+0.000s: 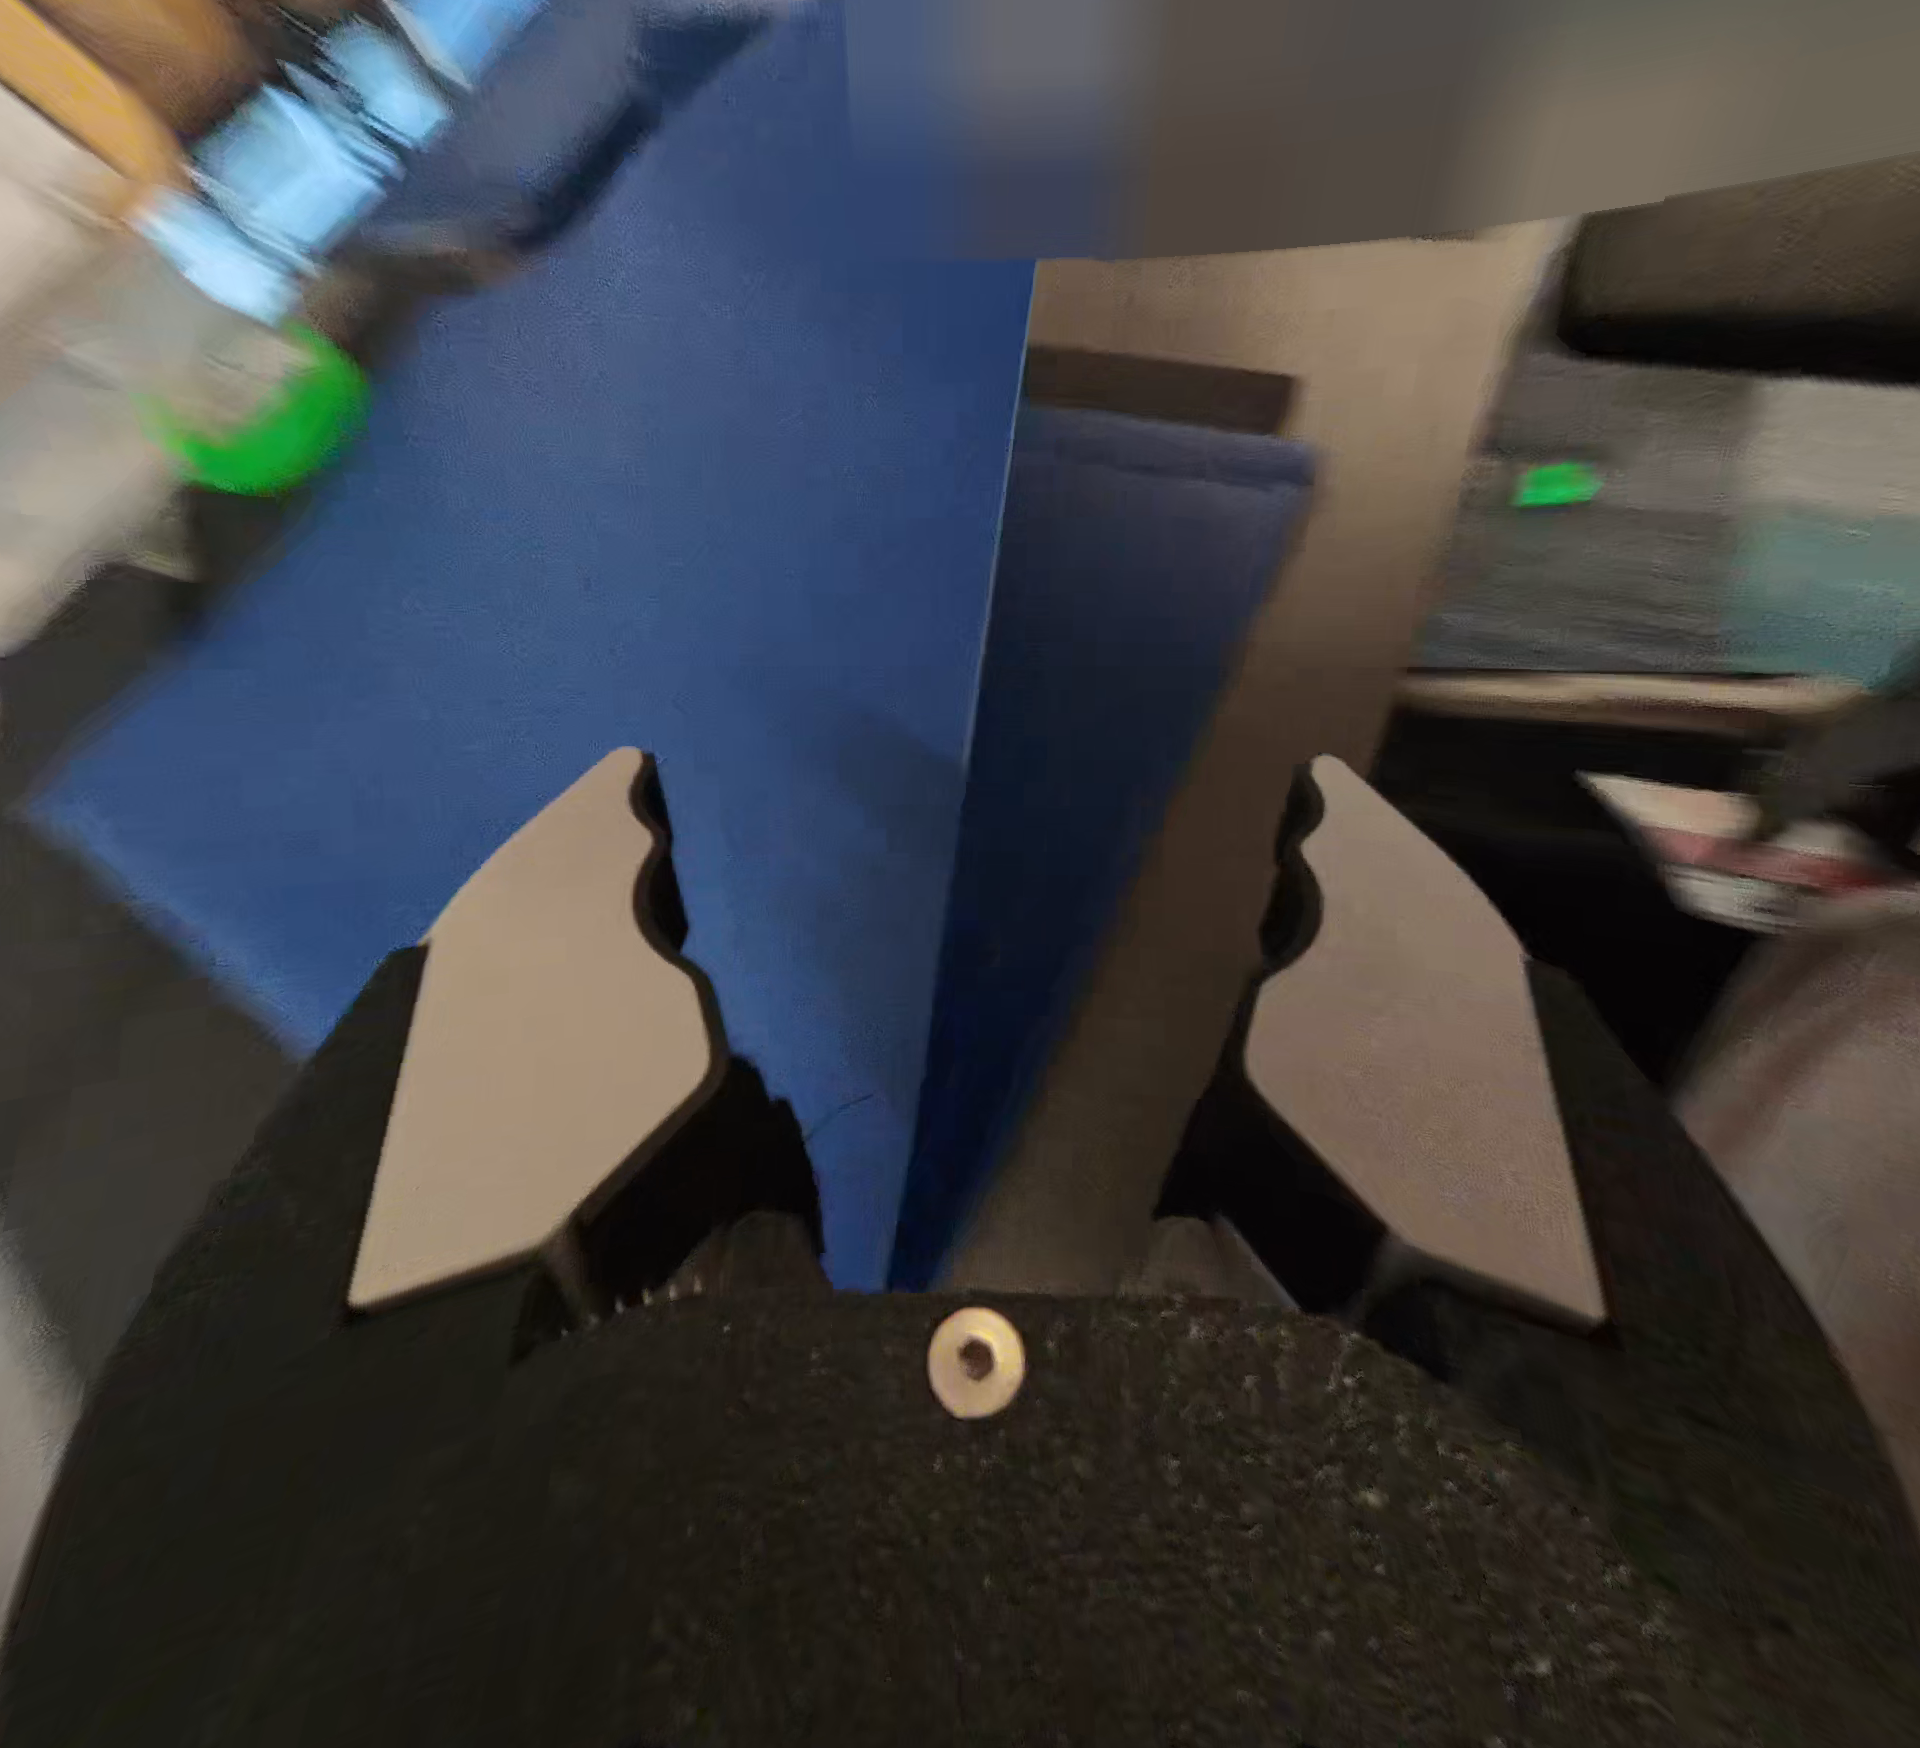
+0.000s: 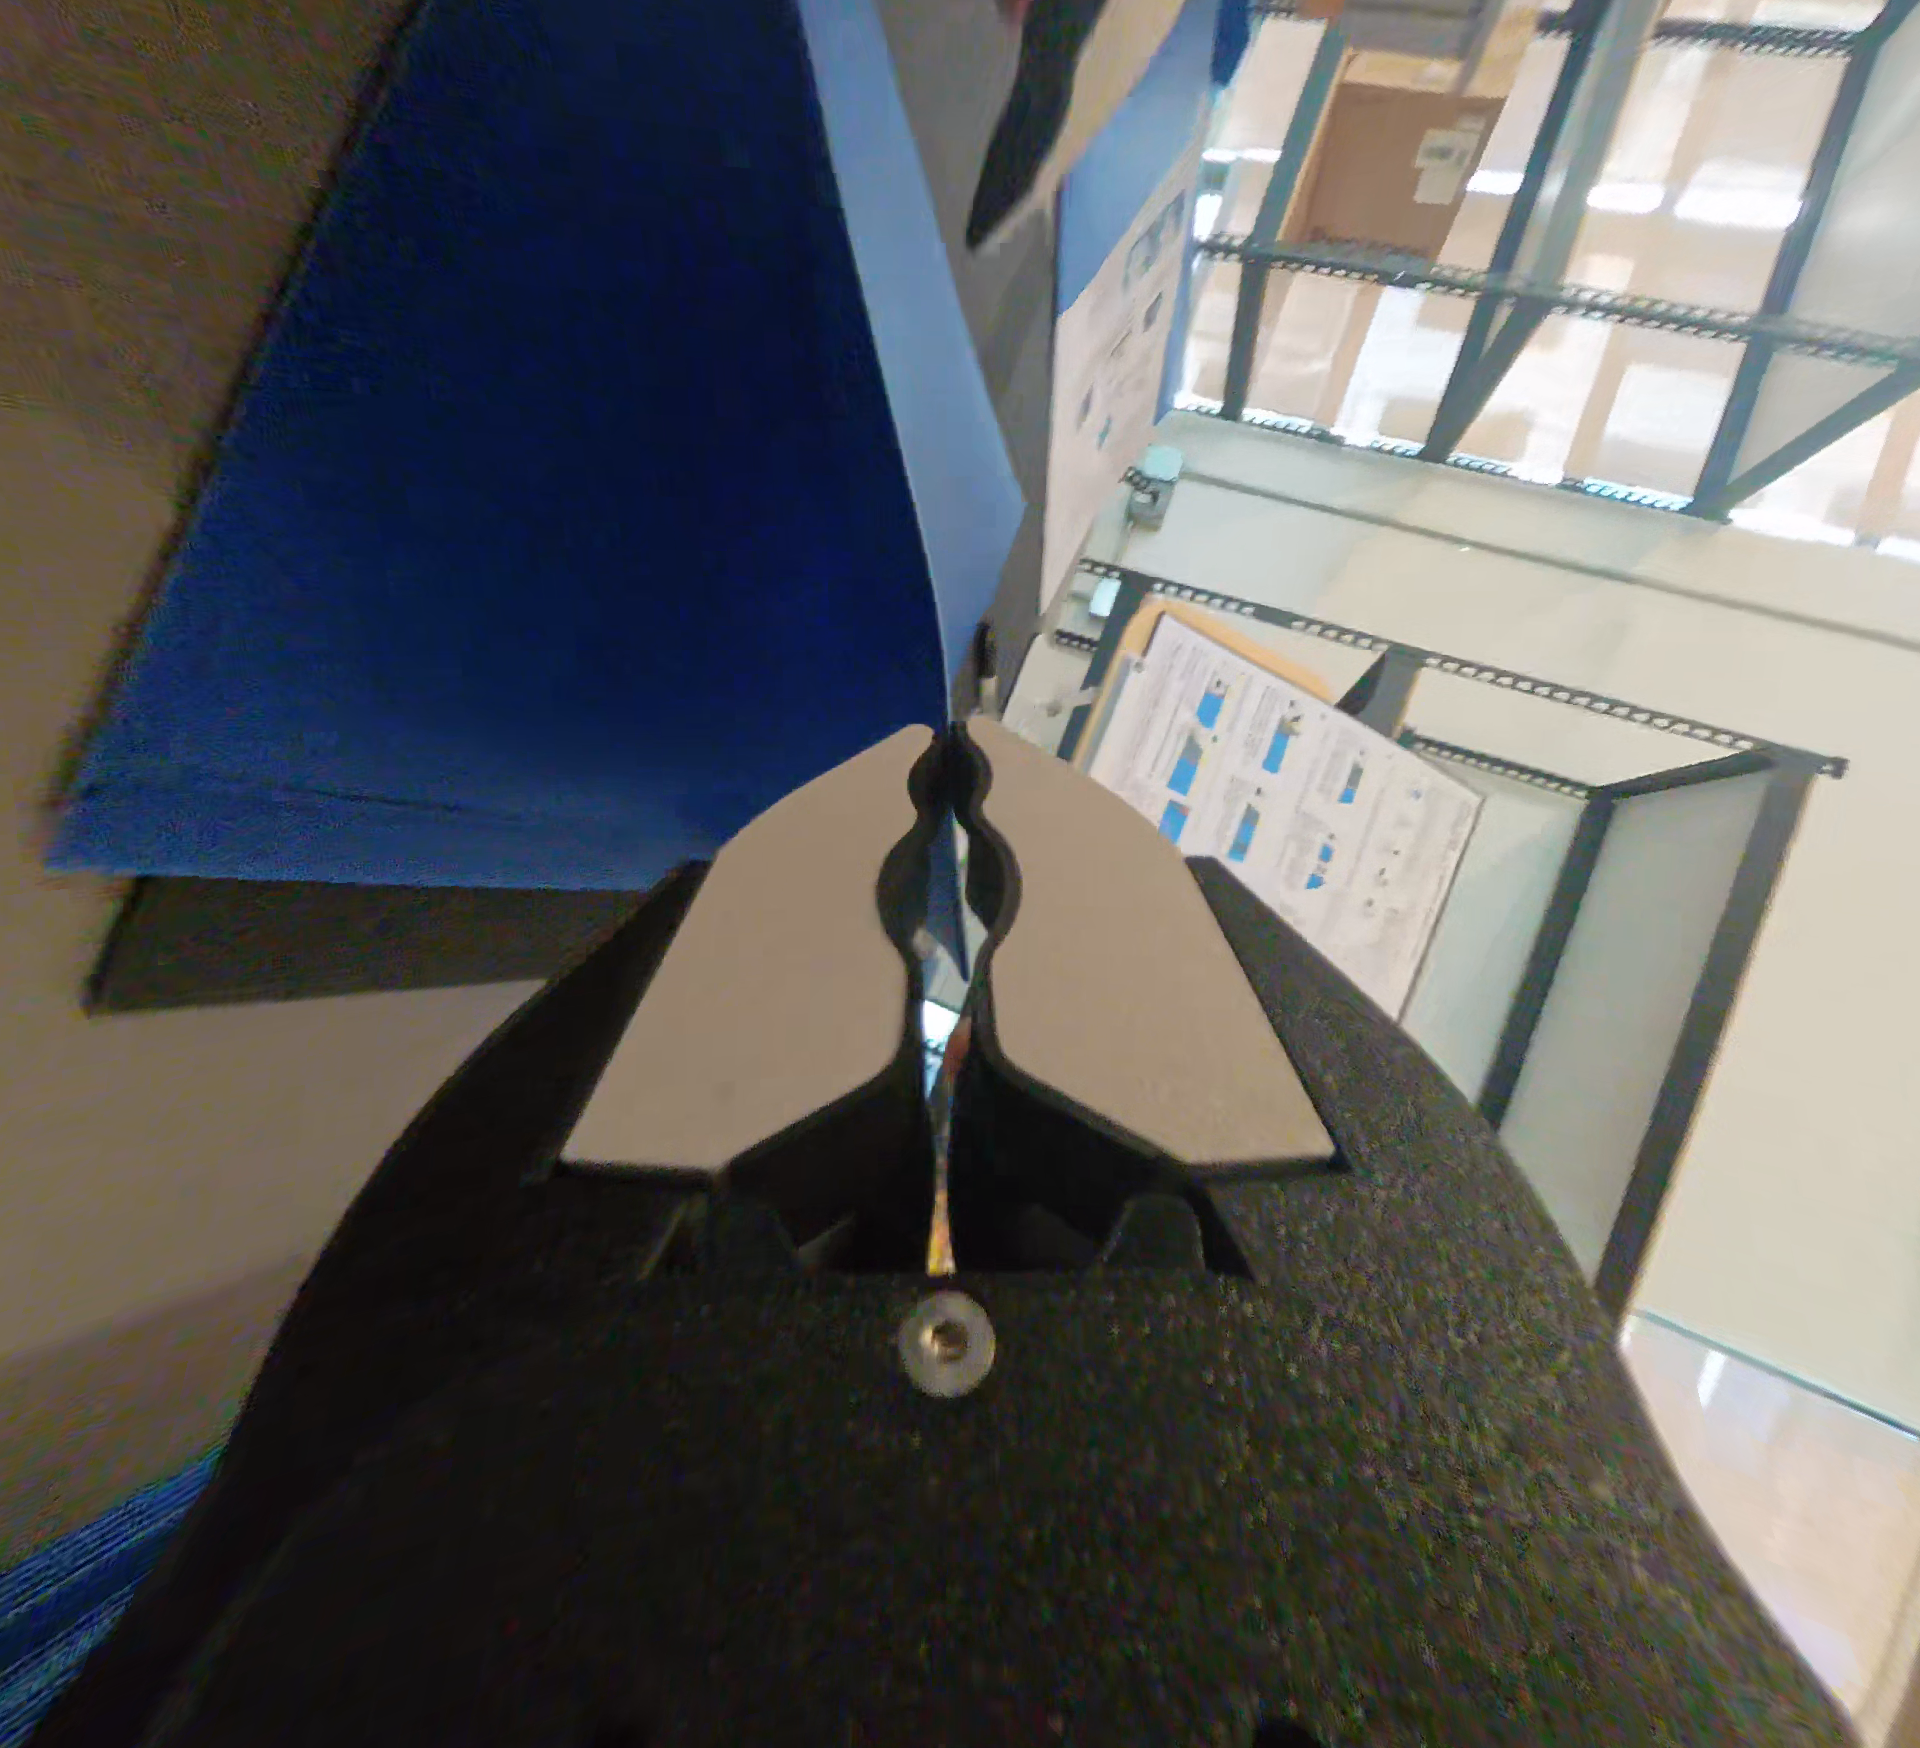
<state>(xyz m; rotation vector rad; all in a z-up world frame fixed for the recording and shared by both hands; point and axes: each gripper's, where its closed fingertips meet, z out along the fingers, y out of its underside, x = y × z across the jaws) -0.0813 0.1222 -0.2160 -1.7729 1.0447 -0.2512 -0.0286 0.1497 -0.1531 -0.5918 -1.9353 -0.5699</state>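
The right gripper (image 2: 951, 742) has its jaws pressed together on the edge of a thin, stiff blue paper sheet (image 2: 582, 451) lifted off the tan tabletop (image 2: 156, 192), while the left gripper (image 1: 971, 773) stands spread wide with that sheet (image 1: 623, 607) rising between its fingers, unpinched. With only one edge nipped, I'd worry the sheet slips, buckles or tears if tugged, or flops back on the blue stack (image 1: 1143, 607) beneath.

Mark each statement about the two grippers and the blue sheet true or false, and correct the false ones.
1. The right gripper is shut on the blue sheet. True.
2. The left gripper has its fingers pressed together. False: they stand wide apart, the sheet's edge between them.
3. The sheet is red. False: it is blue.
4. Metal shelving with a cardboard box stands behind the right gripper. True.
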